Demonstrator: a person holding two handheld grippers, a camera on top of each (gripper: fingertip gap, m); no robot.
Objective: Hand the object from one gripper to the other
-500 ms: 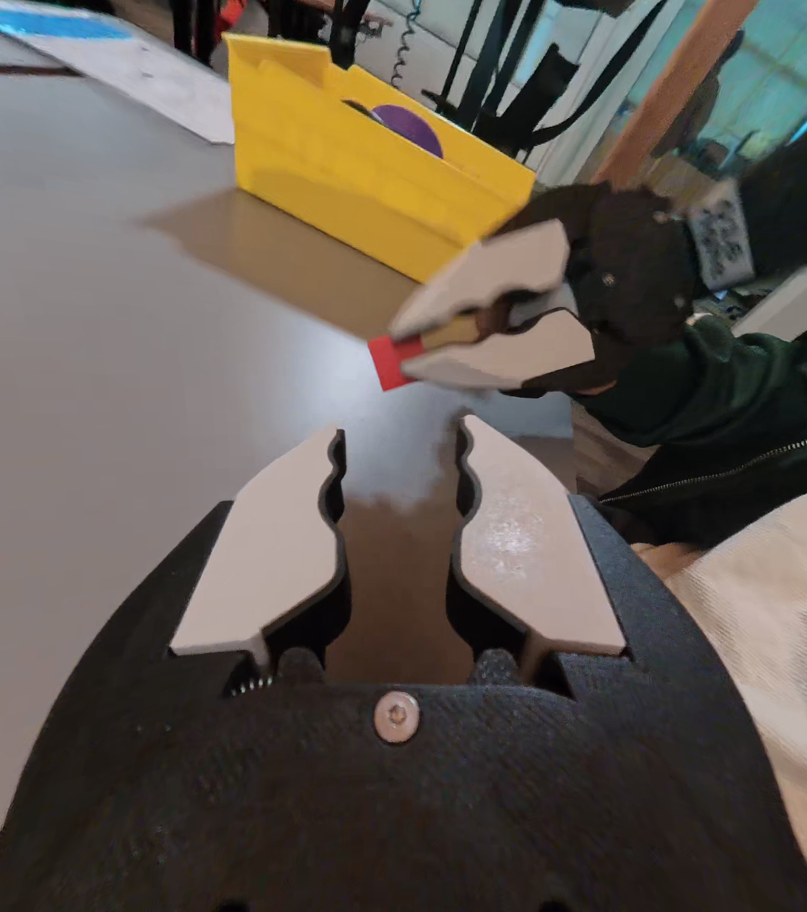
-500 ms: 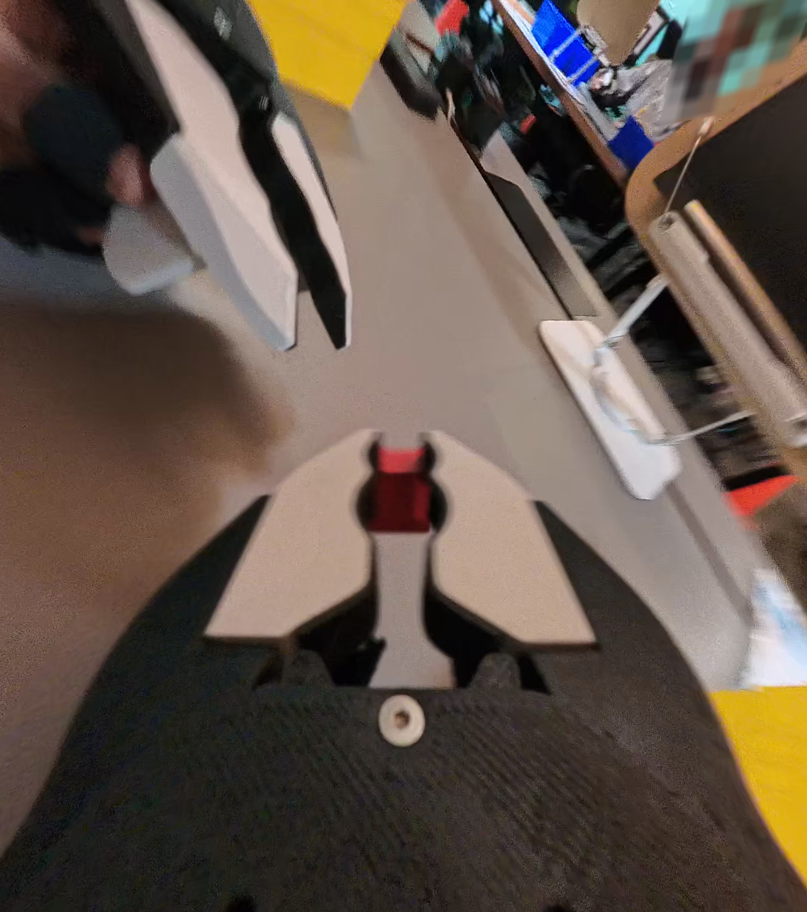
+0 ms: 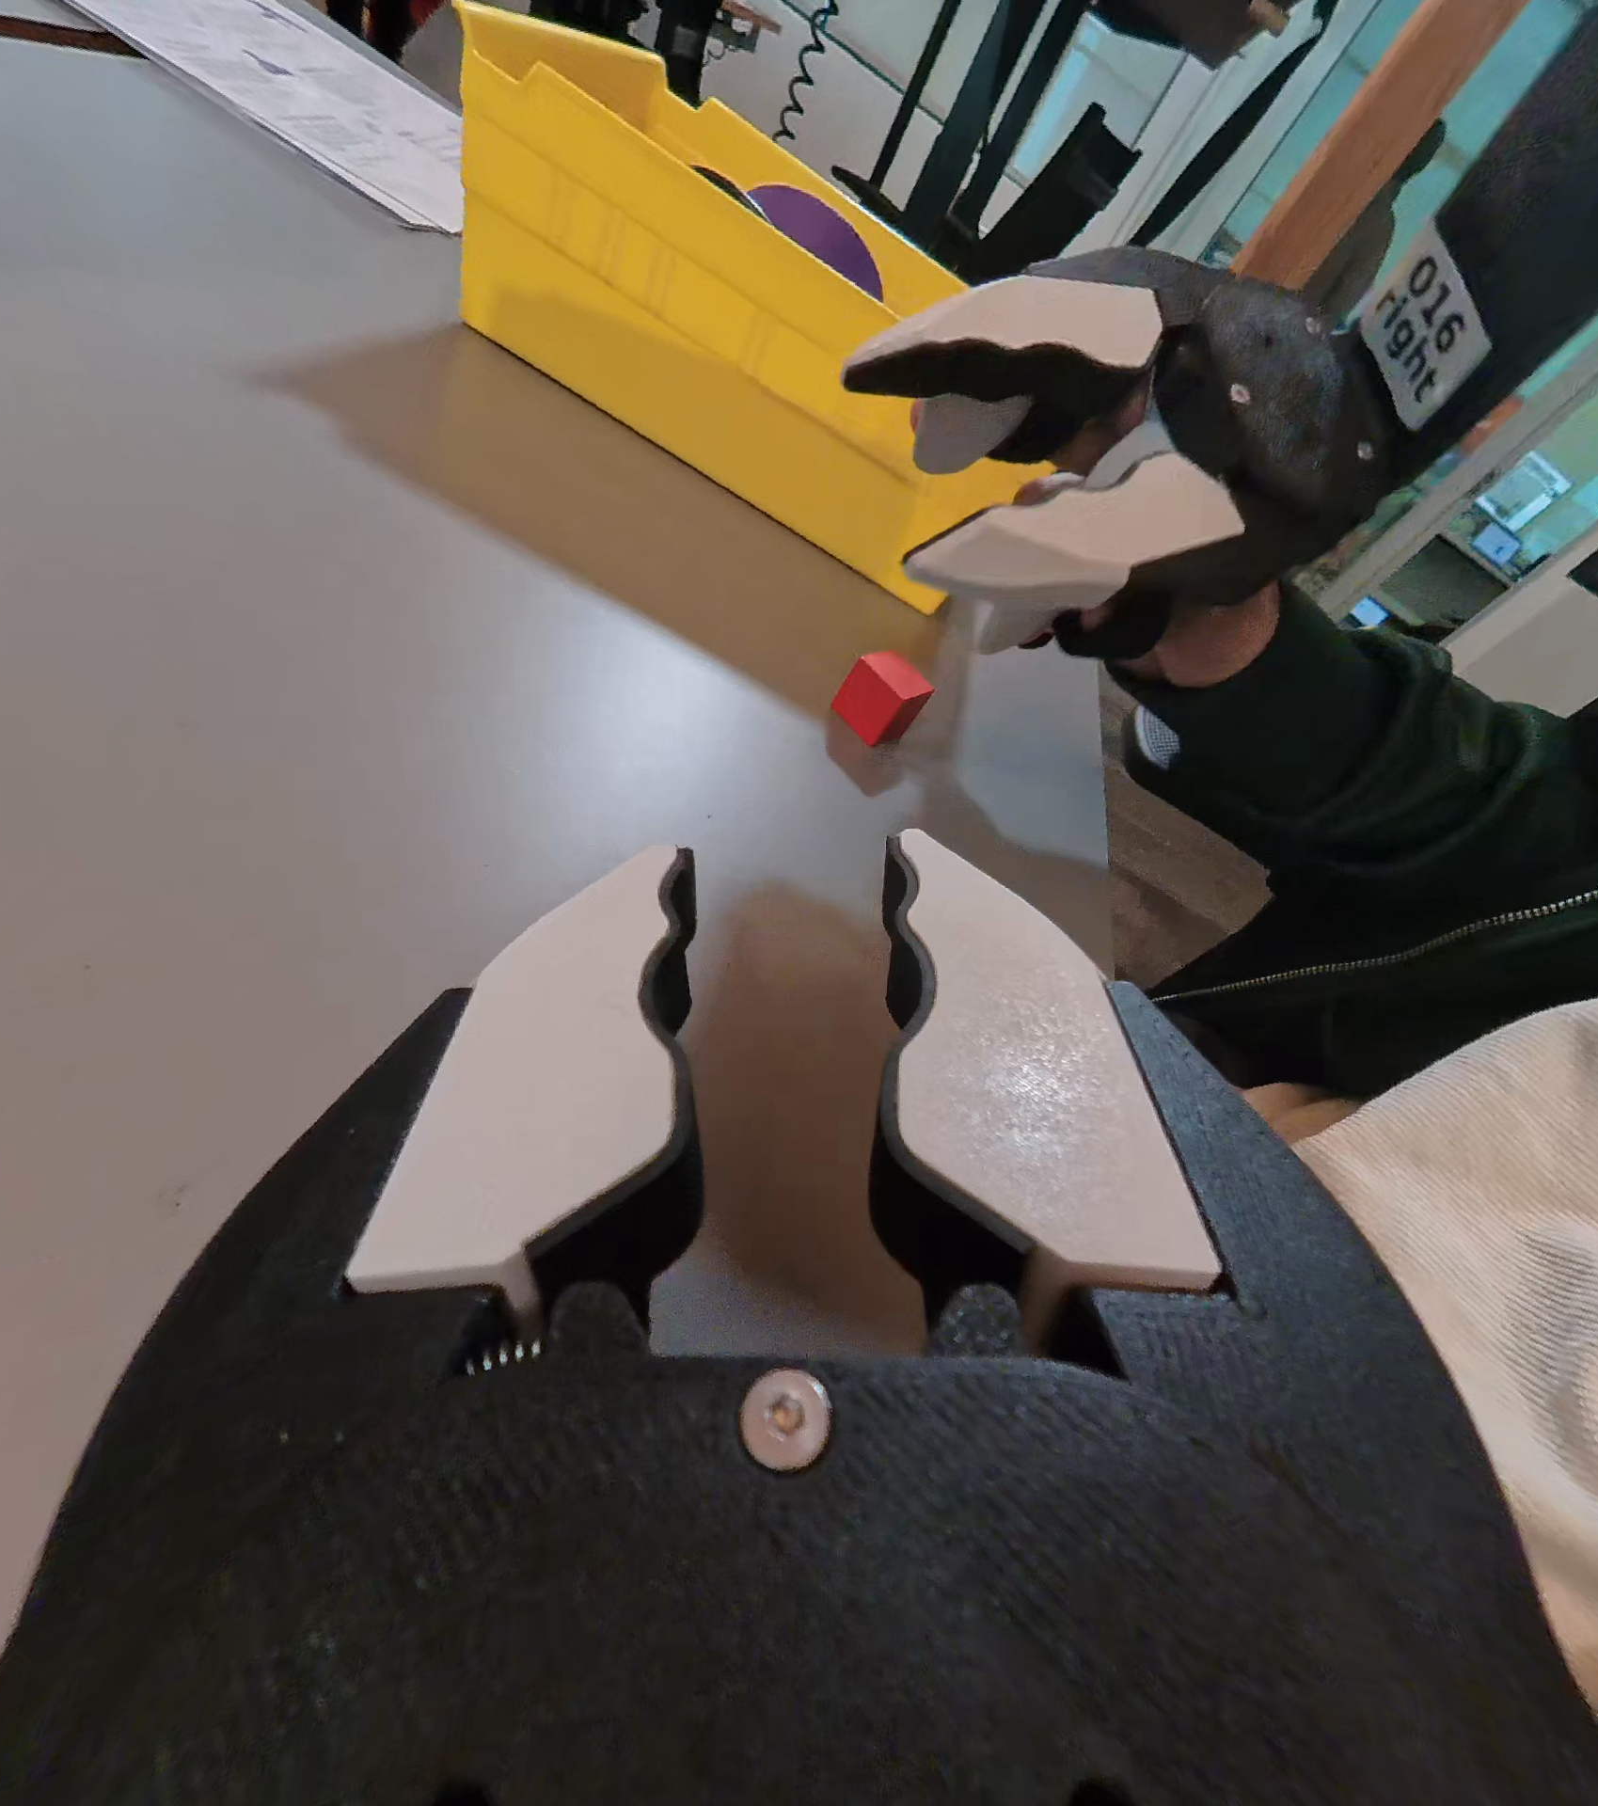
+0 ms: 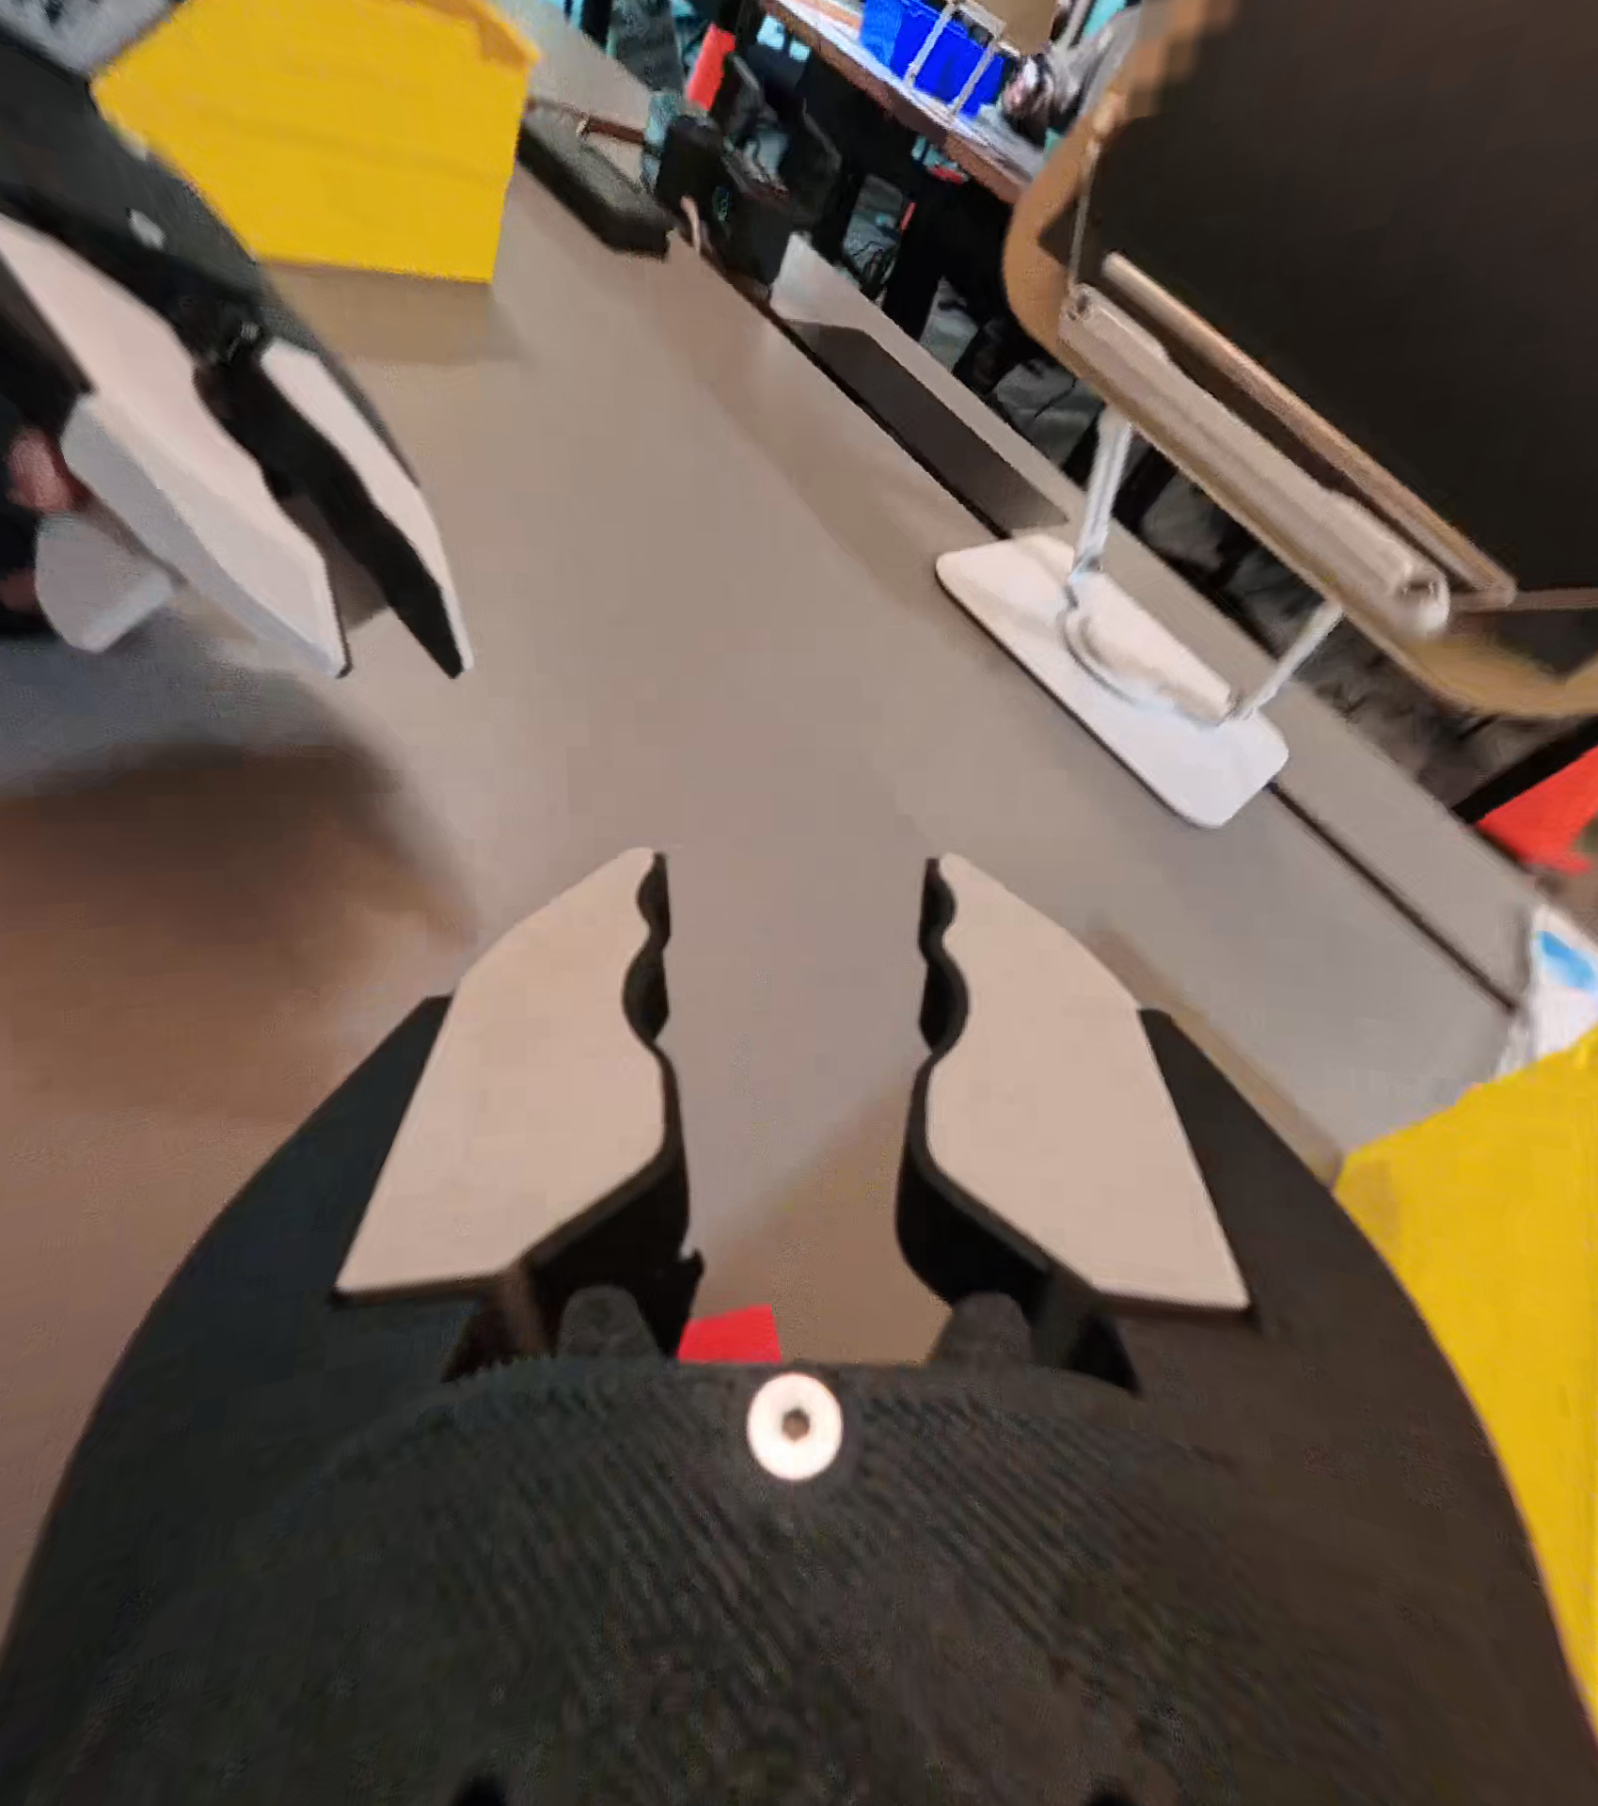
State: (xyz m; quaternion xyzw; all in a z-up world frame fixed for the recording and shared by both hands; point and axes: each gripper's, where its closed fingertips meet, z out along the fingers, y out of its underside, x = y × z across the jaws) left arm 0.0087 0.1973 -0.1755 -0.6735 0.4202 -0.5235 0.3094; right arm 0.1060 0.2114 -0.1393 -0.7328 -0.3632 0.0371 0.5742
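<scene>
A small red cube lies on the grey table near its edge, free of both grippers. In the right wrist view only a red sliver of the cube shows, low between the finger bases. My left gripper is open and empty, a short way in front of the cube. My right gripper is open and empty; in the left wrist view the right gripper hovers above and just right of the cube. The left gripper also shows in the right wrist view, at the left.
A yellow bin holding a purple disc stands behind the cube; it also shows in the right wrist view. A second yellow bin stands far off. A white stand base and papers lie on the table.
The right gripper has opened and let go of the red cube, which now lies on the table. The right gripper has risen above it. The left gripper stays open.
</scene>
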